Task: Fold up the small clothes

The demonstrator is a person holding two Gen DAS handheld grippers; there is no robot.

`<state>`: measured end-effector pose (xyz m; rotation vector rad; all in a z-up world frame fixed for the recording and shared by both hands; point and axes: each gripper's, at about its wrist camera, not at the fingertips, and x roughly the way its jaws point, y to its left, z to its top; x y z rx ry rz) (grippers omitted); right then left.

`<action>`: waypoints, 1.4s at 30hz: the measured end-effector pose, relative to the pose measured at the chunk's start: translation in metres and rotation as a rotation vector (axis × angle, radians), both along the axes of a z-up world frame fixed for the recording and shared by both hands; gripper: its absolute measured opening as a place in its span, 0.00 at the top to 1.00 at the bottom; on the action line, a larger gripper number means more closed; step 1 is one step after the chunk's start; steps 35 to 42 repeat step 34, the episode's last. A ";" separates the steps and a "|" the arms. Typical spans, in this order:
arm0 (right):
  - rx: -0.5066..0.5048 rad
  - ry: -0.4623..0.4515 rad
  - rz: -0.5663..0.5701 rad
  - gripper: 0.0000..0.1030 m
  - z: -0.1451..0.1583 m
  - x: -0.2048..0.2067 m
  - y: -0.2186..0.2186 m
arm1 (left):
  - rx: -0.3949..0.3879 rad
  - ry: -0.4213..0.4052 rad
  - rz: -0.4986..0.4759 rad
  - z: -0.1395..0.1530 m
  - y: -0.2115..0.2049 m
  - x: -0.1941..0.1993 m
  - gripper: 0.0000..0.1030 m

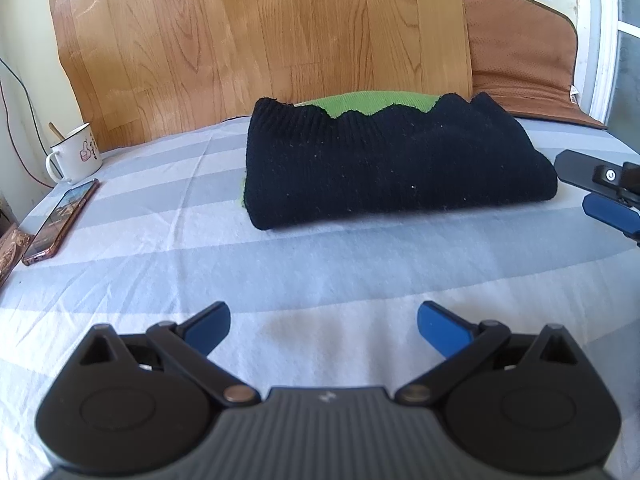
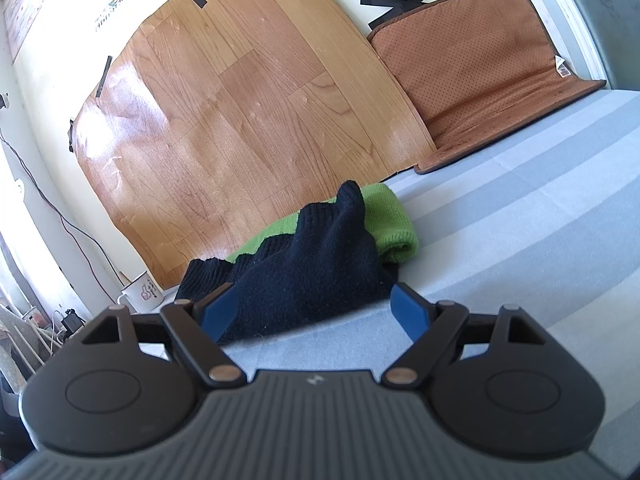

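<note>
a folded black and green sweater (image 1: pixel 396 164) lies on a striped blue and white sheet (image 1: pixel 304 272) that covers the surface, close to the back edge where a sheet of wood-patterned flooring (image 1: pixel 256 40) is taped to the wall. the black knit makes up the top and front of the bundle, and a band of green shows along its far edge and at the right-hand end in the right wrist view (image 2: pixel 384 220). the left hand-held gripper (image 1: pixel 324 324) hovers over bare sheet in front of the sweater, well short of it, its blue fingers spread wide with nothing between them. the right hand-held gripper (image 2: pixel 310 308) is just beside the right end of the sweater, its fingers also spread apart and holding nothing; its left finger (image 2: pixel 216 312) overlaps the black knit in the view, though whether it touches cannot be told. in the left wrist view that gripper (image 1: pixel 600 192) shows at the right edge, near the sweater's right end. a white mug (image 1: pixel 76 152) with a stick in it stands at the far left of the surface, and a phone (image 1: pixel 60 220) lies flat just in front of it. a brown cushion (image 1: pixel 520 52) leans against the wall to the right of the flooring sheet.
</note>
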<state>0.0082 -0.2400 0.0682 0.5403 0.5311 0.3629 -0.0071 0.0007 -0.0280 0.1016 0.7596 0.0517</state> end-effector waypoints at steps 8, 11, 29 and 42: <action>-0.002 0.000 0.002 0.17 0.000 0.000 0.000 | -0.011 0.005 -0.001 0.000 0.001 -0.001 0.00; -0.002 0.002 0.002 0.17 0.000 0.001 -0.001 | -0.016 0.006 -0.008 0.001 0.000 -0.002 0.00; -0.008 0.008 0.012 0.17 -0.001 0.004 0.000 | -0.051 0.015 -0.030 0.003 -0.001 -0.002 0.00; -0.008 0.007 0.012 0.17 -0.001 0.004 0.000 | -0.064 -0.001 -0.053 0.005 -0.001 -0.004 0.00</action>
